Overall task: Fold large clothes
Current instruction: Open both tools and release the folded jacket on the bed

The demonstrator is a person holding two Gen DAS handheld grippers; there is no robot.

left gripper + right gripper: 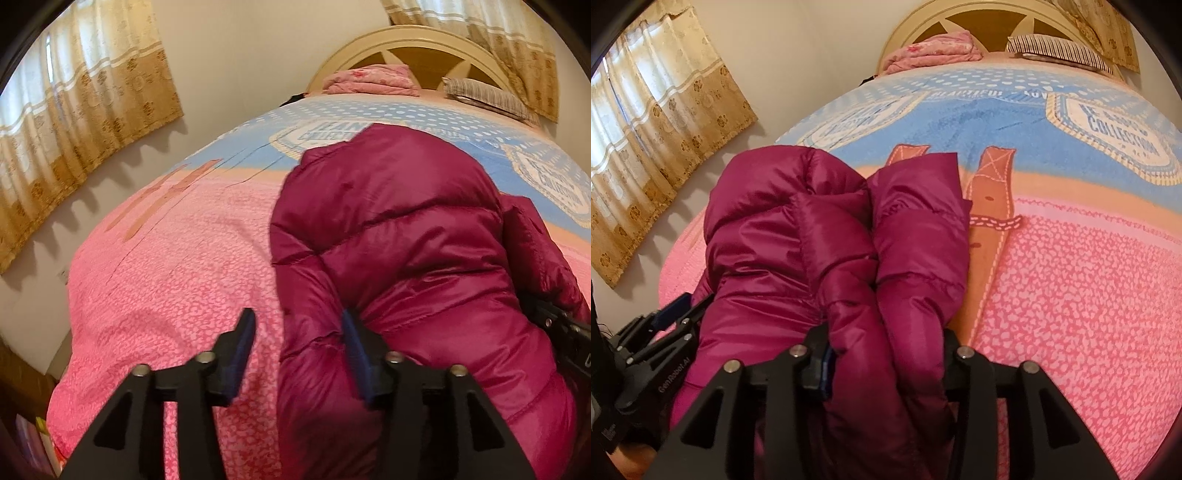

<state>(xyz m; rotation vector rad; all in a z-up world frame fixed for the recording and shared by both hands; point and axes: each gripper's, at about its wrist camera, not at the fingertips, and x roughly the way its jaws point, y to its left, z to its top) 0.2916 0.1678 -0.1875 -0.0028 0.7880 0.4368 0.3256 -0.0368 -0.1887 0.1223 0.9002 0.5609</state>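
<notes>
A magenta puffer jacket [399, 236] lies bunched on the bed, near its foot. My left gripper [299, 328] is open at the jacket's left edge; its right finger [354, 350] presses against the fabric and its left finger is over the bedspread. In the right wrist view the jacket [812, 236] is folded into thick rolls. My right gripper [886, 347] is shut on a thick fold of the jacket, which fills the gap between the fingers. The left gripper [679, 314] shows at the jacket's left side.
The bed has a pink and blue patterned bedspread [166, 266]. A folded pink quilt [369, 79] and a striped pillow [487, 96] lie by the cream headboard [406, 37]. Beige curtains [81, 122] hang on the left wall. The right gripper's body [569, 332] shows at the right edge.
</notes>
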